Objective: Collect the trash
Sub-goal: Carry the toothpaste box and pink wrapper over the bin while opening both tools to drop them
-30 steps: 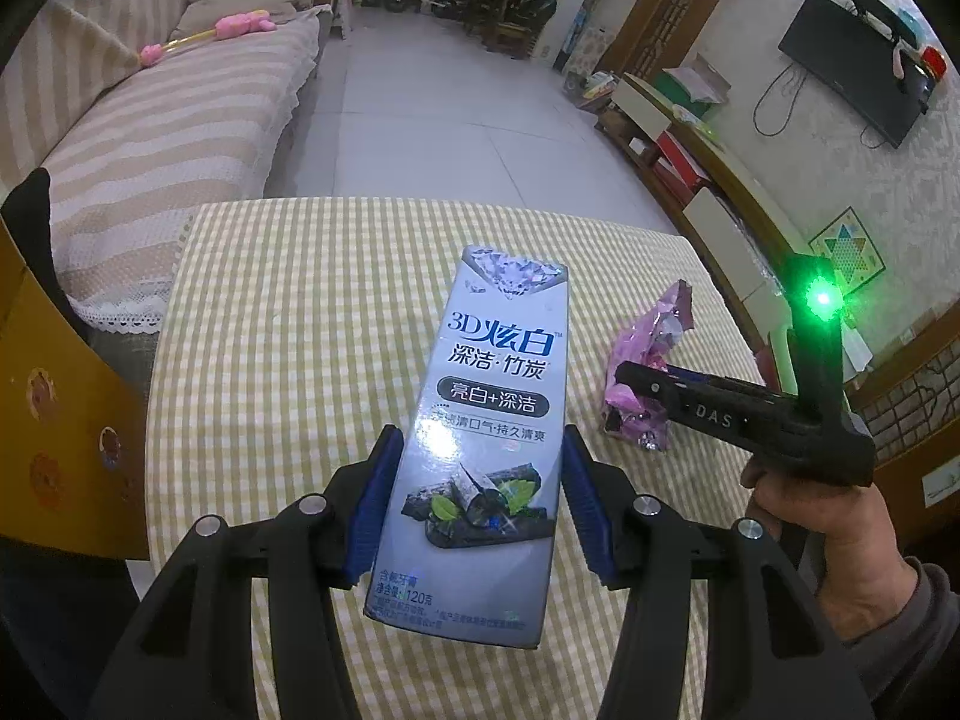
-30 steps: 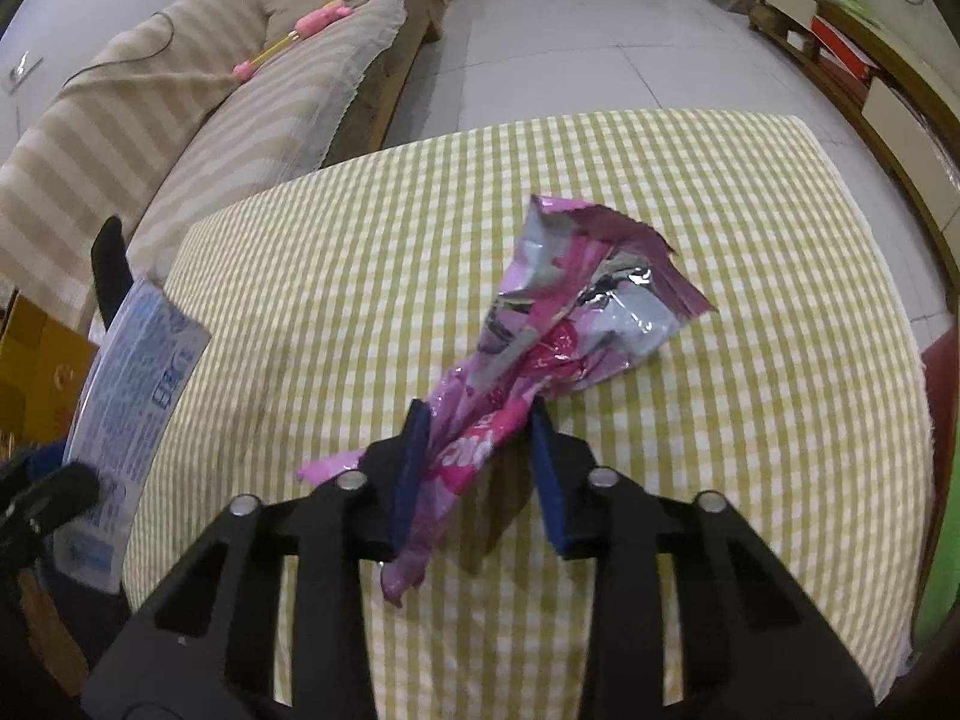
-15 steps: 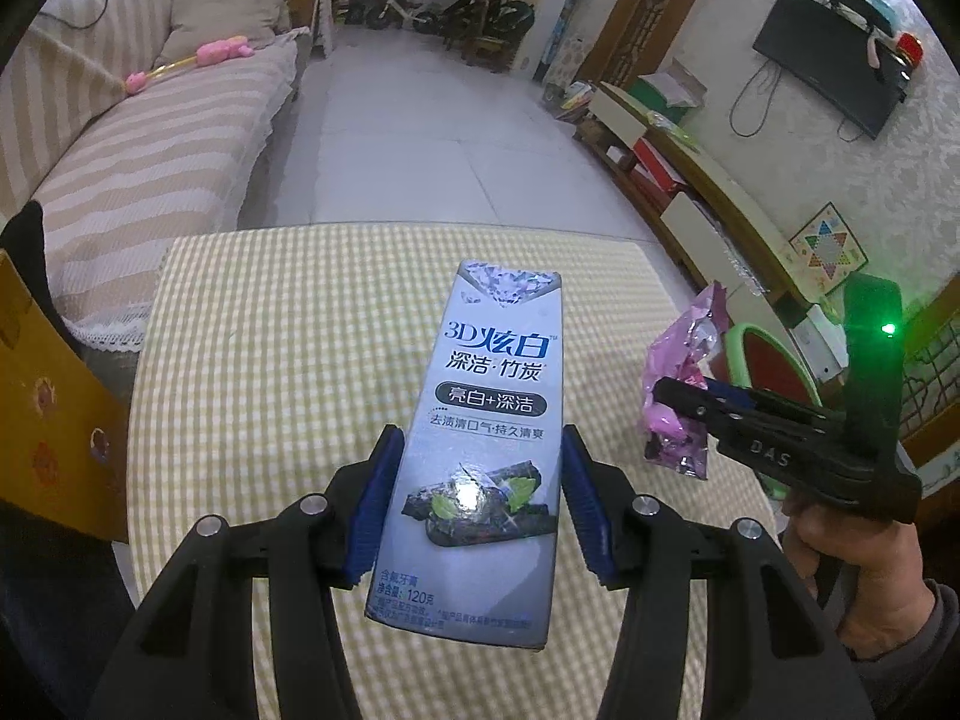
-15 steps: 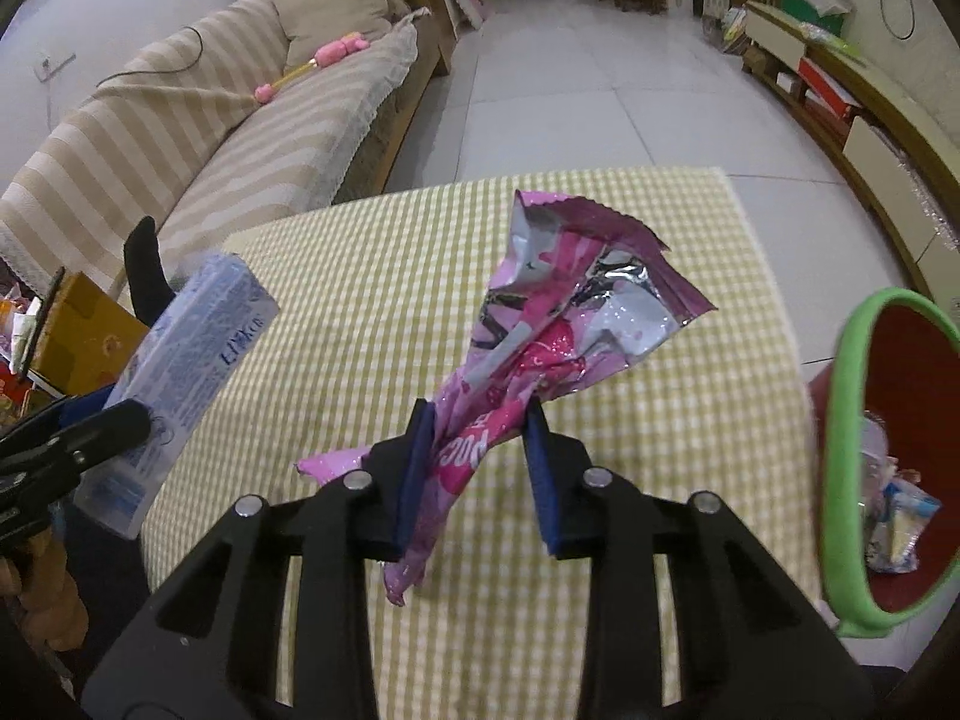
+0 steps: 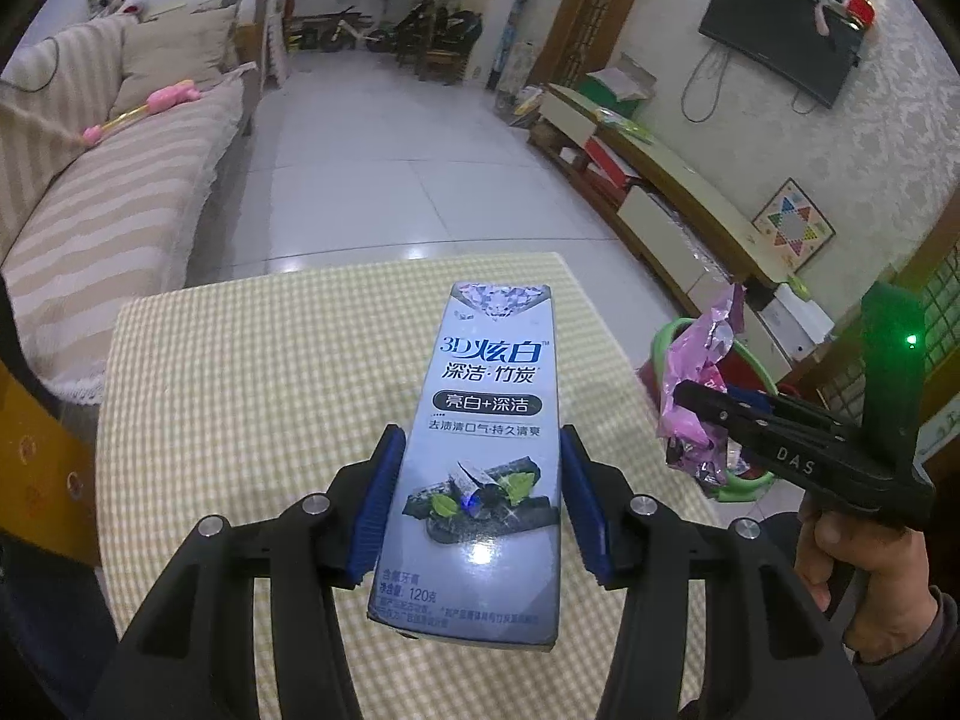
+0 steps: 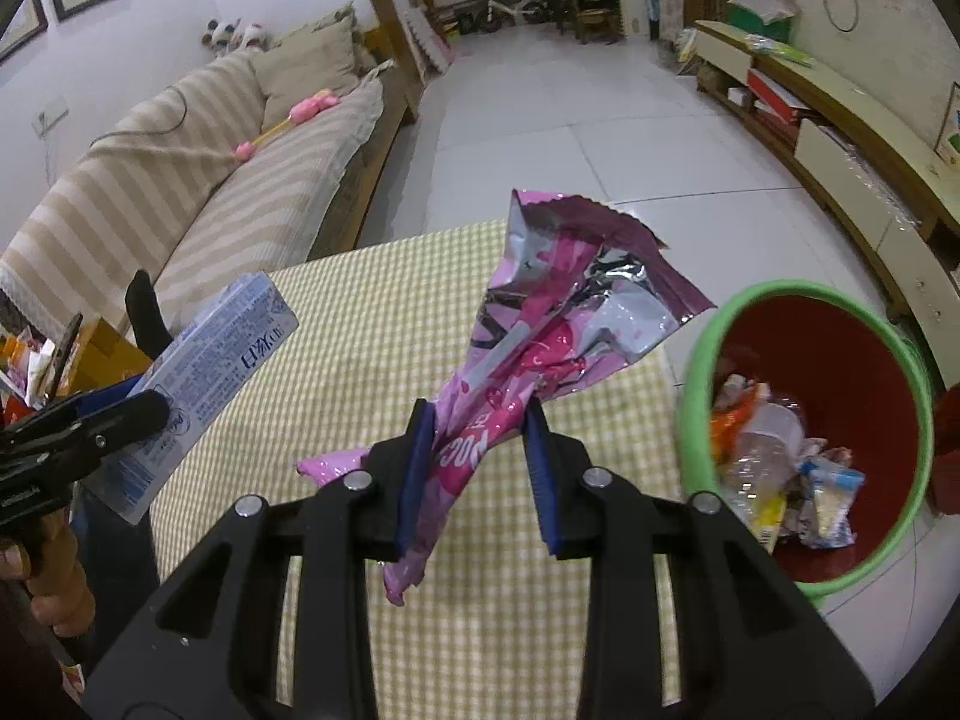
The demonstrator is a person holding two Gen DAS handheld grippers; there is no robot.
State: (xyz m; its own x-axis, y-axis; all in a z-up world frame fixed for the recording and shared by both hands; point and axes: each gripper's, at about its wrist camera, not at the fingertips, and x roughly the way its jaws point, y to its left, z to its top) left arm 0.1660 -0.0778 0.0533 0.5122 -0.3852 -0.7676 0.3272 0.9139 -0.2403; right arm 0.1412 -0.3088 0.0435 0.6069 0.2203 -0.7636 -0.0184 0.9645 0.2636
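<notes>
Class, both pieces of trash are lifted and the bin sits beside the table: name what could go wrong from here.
1. The right hand-held gripper pinches the pink wrapper only at its twisted waist; the foil may slip out before reaching the bin.
2. The toothpaste box juts well beyond the left hand-held gripper, so it might strike the bin's rim and fall outside.

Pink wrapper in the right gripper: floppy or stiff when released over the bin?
The pink wrapper is probably floppy and light: it is crumpled foil, pinched narrow in the right gripper, its tail drooping below. It may flutter rather than drop straight into the green-rimmed bin.
</notes>
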